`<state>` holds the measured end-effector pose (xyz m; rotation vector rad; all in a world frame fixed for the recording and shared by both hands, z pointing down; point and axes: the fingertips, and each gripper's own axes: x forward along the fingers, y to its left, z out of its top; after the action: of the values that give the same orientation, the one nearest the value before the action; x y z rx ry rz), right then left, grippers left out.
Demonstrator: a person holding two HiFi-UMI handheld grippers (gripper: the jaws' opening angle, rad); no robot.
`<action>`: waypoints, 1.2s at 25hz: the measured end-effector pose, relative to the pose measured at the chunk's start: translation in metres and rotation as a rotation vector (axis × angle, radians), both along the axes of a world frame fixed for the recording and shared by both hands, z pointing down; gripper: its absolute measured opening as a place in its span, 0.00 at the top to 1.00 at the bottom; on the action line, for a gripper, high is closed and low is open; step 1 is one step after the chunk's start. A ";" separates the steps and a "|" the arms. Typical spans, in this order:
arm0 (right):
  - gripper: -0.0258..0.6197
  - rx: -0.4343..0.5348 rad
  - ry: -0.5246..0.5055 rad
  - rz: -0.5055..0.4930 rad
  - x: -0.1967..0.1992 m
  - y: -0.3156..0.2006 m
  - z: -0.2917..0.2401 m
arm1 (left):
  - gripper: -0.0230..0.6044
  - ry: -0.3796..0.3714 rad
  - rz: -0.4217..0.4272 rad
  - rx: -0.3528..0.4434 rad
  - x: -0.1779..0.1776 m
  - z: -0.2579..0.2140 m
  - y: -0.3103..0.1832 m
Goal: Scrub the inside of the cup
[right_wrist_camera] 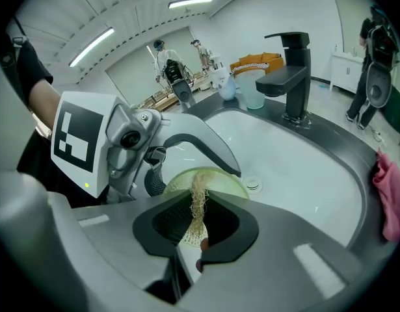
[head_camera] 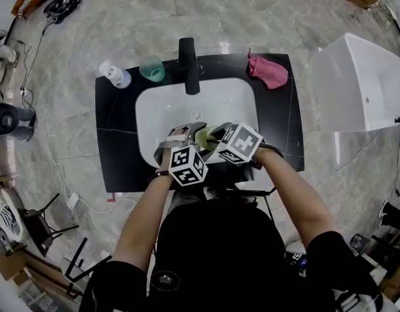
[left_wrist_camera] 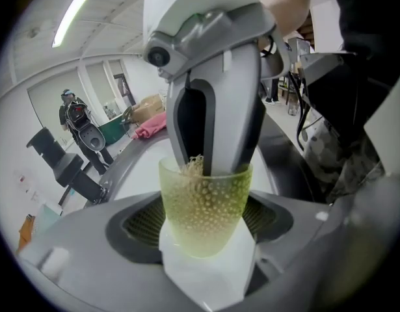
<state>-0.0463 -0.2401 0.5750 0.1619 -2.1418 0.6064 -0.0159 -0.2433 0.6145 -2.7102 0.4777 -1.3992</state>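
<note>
Over the sink (head_camera: 154, 109) at mid-frame, left gripper (left_wrist_camera: 209, 239) clamps the green cup (left_wrist_camera: 205, 207), mouth facing the right gripper (right_wrist_camera: 200, 223), whose jaws pinch a fibre scrubber (right_wrist_camera: 197, 200) pushed inside along the cup's axis.

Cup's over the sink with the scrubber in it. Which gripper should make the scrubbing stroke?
Right. The right gripper is shut on the scrubber, whose strands reach inside the cup. The left gripper is shut on the cup, so it likely serves best holding it steady.
</note>
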 end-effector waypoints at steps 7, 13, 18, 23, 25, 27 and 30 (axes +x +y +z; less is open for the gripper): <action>0.90 0.091 -0.032 0.021 -0.005 -0.007 -0.006 | 0.39 0.038 -0.065 -0.044 0.001 0.000 0.002; 0.89 0.229 -0.021 0.048 -0.006 -0.016 -0.007 | 0.39 0.075 -0.107 -0.086 -0.002 -0.002 0.000; 0.89 0.321 0.012 0.039 -0.001 -0.023 -0.003 | 0.39 0.103 -0.154 -0.110 -0.009 -0.007 -0.005; 0.89 0.355 0.031 0.022 0.002 -0.031 -0.006 | 0.39 0.110 -0.174 -0.104 -0.017 -0.009 -0.013; 0.89 0.344 0.038 0.014 0.002 -0.031 -0.007 | 0.39 0.106 -0.176 -0.097 -0.020 -0.009 -0.015; 0.89 0.322 0.041 0.020 0.004 -0.031 -0.008 | 0.39 0.099 -0.175 -0.087 -0.021 -0.009 -0.017; 0.89 0.282 0.035 0.034 0.006 -0.028 -0.009 | 0.39 0.082 -0.175 -0.076 -0.025 -0.006 -0.020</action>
<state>-0.0400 -0.2678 0.5664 0.3602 -2.1864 0.3155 -0.0407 -0.2637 0.6087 -2.8574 0.6963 -1.3745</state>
